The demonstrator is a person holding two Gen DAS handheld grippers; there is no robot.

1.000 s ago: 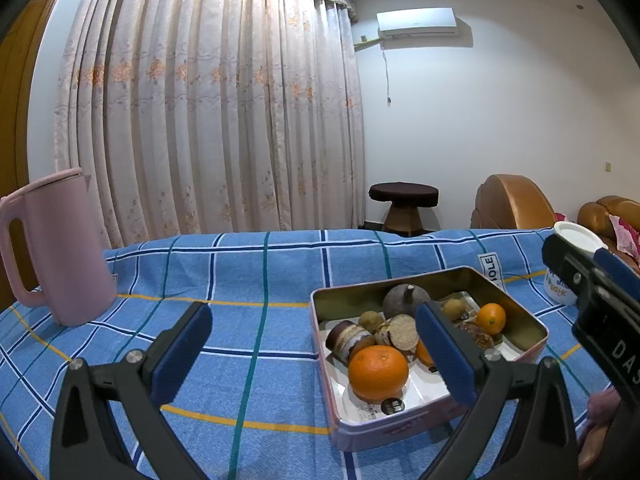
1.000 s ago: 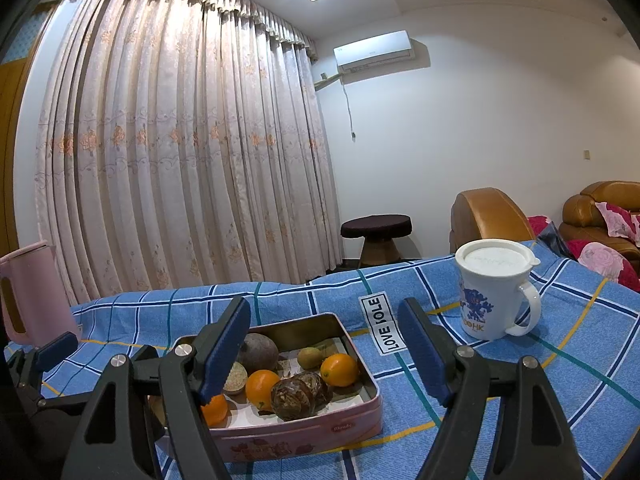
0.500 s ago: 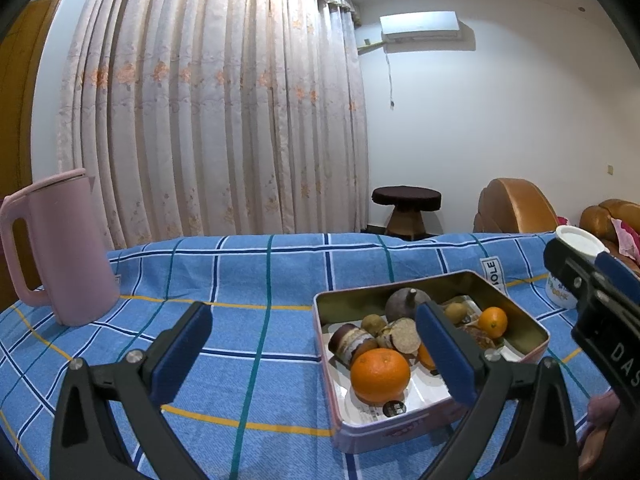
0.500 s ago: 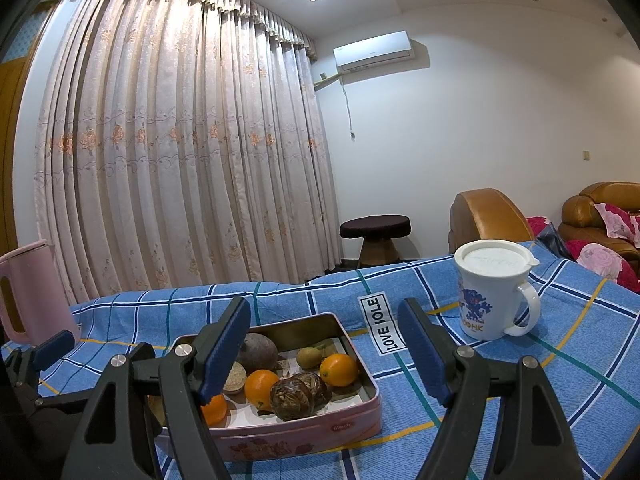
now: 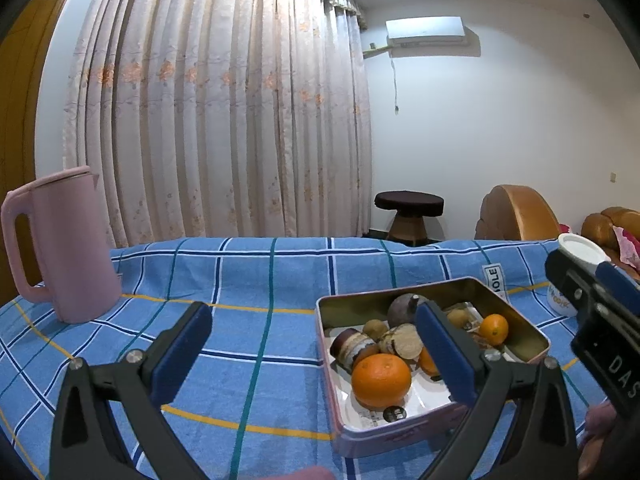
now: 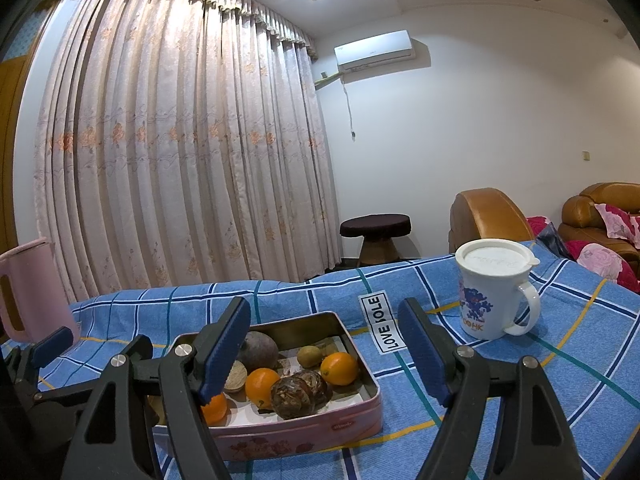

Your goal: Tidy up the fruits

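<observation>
A pink metal tin (image 5: 400, 436) (image 6: 304, 432) sits on the blue checked cloth. It holds a large orange (image 5: 381, 379), smaller oranges (image 6: 339, 367) (image 6: 262, 386), a dark round fruit (image 6: 258, 349), brown wrinkled fruits (image 6: 298, 393) and small green-brown ones (image 6: 309, 356). My left gripper (image 5: 312, 344) is open and empty, hovering just left of and above the tin. My right gripper (image 6: 324, 344) is open and empty, above the tin's right part. The left gripper also shows at the left edge of the right wrist view (image 6: 52, 346).
A pink kettle (image 5: 60, 248) (image 6: 28, 292) stands at the far left of the table. A white lidded mug (image 6: 494, 288) (image 5: 576, 264) stands right of the tin. A "LOVE" label (image 6: 380, 326) is sewn on the cloth. A stool (image 6: 376, 236) and brown armchairs (image 6: 488, 216) stand behind.
The left wrist view has shifted slightly upward; the tin sits a little lower and further right in it. Both grippers stay open and empty.
</observation>
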